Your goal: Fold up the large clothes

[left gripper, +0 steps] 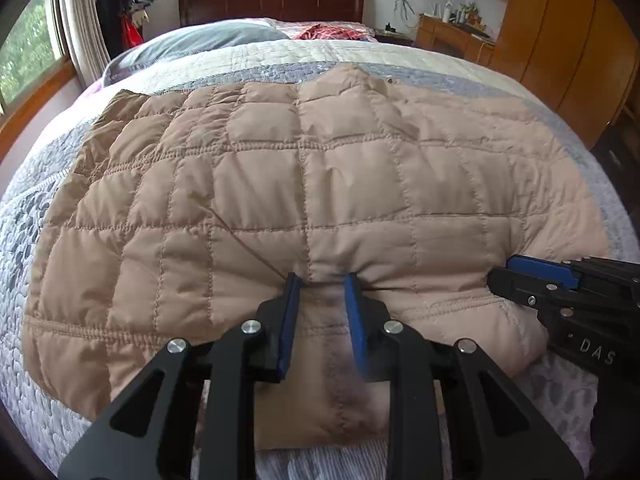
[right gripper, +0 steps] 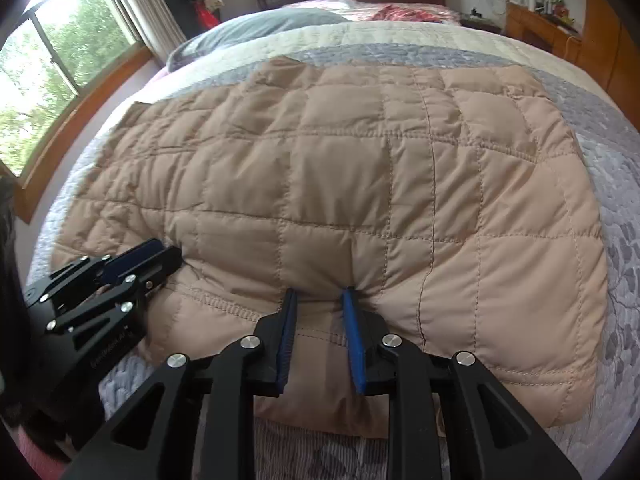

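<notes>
Bed (left gripper: pixel 460 76), grey-cream quilted cover. Tan jacket (left gripper: pixel 280 184) spread flat at centre. Grey pillow (left gripper: pixel 192 44) at 11 o'clock; red cloth (left gripper: pixel 332 33) at 12.

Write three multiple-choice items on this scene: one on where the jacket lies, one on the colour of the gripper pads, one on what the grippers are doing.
1. The jacket lies on:
A. the bed
B. a desk
C. the floor

2. The gripper pads are:
A. red
B. blue
C. white

3. The left gripper and right gripper are:
A. both clear of the jacket
B. one gripping, one clear
C. both pinching its near edge

Answers:
1 A, the quilted jacket spreads over the bedspread.
2 B, blue strips line the inner faces.
3 C, fabric bunches between each pair of fingers.
</notes>
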Motion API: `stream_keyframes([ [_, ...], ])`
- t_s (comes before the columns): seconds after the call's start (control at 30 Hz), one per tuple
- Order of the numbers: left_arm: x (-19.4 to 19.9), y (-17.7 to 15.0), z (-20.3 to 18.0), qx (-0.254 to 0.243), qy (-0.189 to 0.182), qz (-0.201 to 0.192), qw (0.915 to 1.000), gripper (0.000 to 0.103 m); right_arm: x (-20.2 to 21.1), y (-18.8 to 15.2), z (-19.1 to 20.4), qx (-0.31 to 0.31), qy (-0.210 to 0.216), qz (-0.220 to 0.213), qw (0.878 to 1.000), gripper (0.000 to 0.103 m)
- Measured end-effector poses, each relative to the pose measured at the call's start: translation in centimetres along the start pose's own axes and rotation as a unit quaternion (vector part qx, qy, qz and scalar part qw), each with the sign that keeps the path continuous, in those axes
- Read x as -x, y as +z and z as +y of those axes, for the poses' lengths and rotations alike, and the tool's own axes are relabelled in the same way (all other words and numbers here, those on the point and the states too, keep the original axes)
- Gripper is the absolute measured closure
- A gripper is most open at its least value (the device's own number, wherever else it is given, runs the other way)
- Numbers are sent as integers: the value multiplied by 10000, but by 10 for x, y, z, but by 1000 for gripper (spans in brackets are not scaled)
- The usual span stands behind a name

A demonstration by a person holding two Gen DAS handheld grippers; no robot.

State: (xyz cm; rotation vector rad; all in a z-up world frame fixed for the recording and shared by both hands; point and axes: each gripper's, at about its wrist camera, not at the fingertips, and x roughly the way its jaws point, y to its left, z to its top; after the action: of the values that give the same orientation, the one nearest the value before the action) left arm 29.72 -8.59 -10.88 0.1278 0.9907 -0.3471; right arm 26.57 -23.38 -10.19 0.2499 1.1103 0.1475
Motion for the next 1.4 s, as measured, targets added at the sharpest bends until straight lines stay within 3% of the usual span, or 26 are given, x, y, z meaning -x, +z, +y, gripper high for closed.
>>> stream_keyframes([
  [0.03, 7, 1, 4, 26, -124, 33, 9999, 78, 9, -1, -4, 5, 177, -34, 9998, 77],
  [0.07, 16, 1, 10, 49, -242, 30, 9997, 71, 18, -3, -9, -4, 303, -93, 9995, 72],
  [0.1, 23, 2, 16, 67, -271, -31, 9996, 58, 30, -4, -14, 8, 352, -226, 9991, 68],
  [0.13, 34, 2, 25, 97, -237, -162, 9995, 52, 44, -5, -21, 16, 281, -403, 9988, 66],
  [0.27, 66, 10, 80, 349, -47, -448, 9984, 42, 85, 1, -64, -336, 116, -817, 9960, 49],
  [0.37, 68, 17, 130, 649, 305, -342, 9968, 35, 96, 8, -106, -766, -73, -823, 9936, 40],
  [0.43, 61, 20, 156, 784, 347, -176, 9962, 34, 96, 10, -126, -941, -80, -747, 9927, 36],
  [0.6, 30, 17, 210, 1279, -118, 260, 9914, 30, 71, 16, -168, -1387, 453, -409, 9885, 29],
  [0.67, 16, 16, 222, 1532, -574, 322, 9860, 30, 63, 19, -172, -1454, 552, -345, 9872, 28],
  [0.83, -8, 18, 231, 1733, -1235, 365, 9764, 29, 34, 25, -188, -1721, 1014, -140, 9798, 26],
  [1.1, -37, 34, 220, 1740, -1604, 413, 9707, 24, 7, 31, -203, -1976, 1462, -36, 9693, 22],
  [1.23, -53, 43, 203, 1644, -1877, 528, 9669, 24, -2, 37, -202, -1933, 1634, -90, 9674, 24],
  [1.27, -54, 47, 197, 1598, -1781, 506, 9696, 28, -2, 37, -201, -1921, 1625, -97, 9678, 32],
  [1.3, -55, 49, 192, 1569, -1764, 483, 9705, 43, -4, 39, -200, -1898, 1608, -83, 9685, 43],
  [1.37, -56, 50, 182, 1670, -1828, 469, 9677, 57, -5, 42, -198, -1865, 1854, -53, 9648, 69],
  [1.4, -56, 51, 180, 1732, -1848, 436, 9664, 68, -5, 43, -196, -1892, 1993, -62, 9615, 75],
])
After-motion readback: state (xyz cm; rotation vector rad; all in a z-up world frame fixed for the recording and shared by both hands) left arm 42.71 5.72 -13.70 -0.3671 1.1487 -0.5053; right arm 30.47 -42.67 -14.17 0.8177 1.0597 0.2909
